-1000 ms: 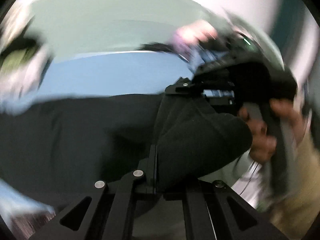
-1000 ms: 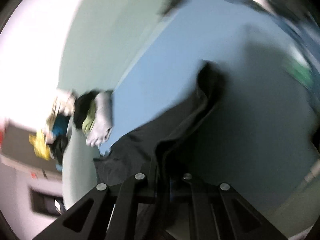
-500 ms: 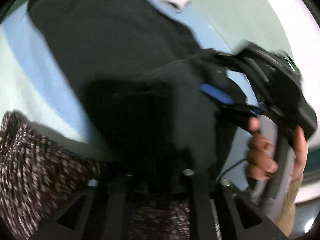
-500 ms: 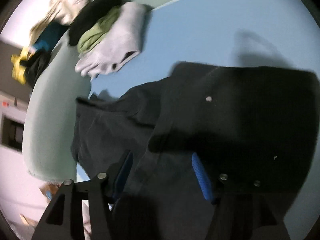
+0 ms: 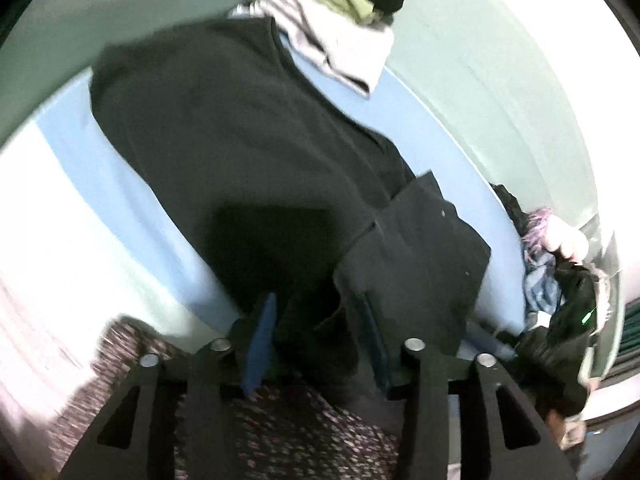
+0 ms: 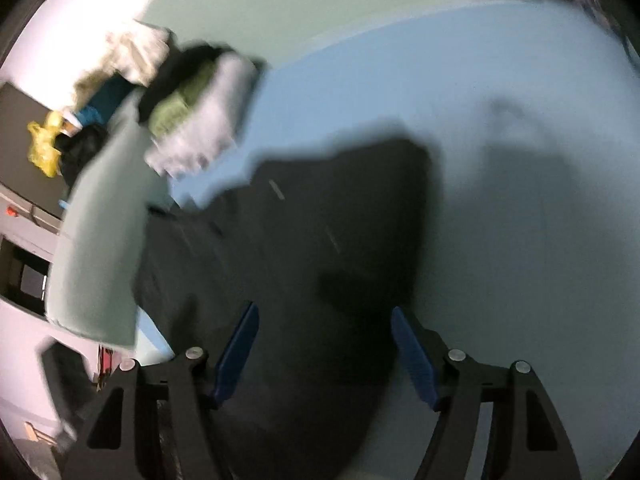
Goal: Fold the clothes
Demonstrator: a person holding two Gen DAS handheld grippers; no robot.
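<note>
A black garment [image 5: 240, 140] lies spread on the blue surface [image 5: 120, 184], with a folded flap at its near right end. My left gripper [image 5: 316, 340] hovers open over the garment's near edge, and dark cloth shows between its blue pads [image 5: 260, 336] without being pinched. In the right wrist view the same black garment [image 6: 320, 220] lies flat on the blue surface [image 6: 500, 120]. My right gripper [image 6: 324, 354] stands wide open just above it, nothing held.
A stack of folded clothes [image 5: 336, 20], grey-striped, green and black, sits at the garment's far end [image 6: 192, 120]. Loose clothes [image 5: 540, 272] are heaped at the right. Brown patterned fabric [image 5: 300, 420] lies under the left gripper. A yellow bag [image 6: 44, 144] sits far left.
Both grippers were shut on the black garment and carrying it; they have let go. The garment now lies on the blue surface and both grippers are pulling back.
</note>
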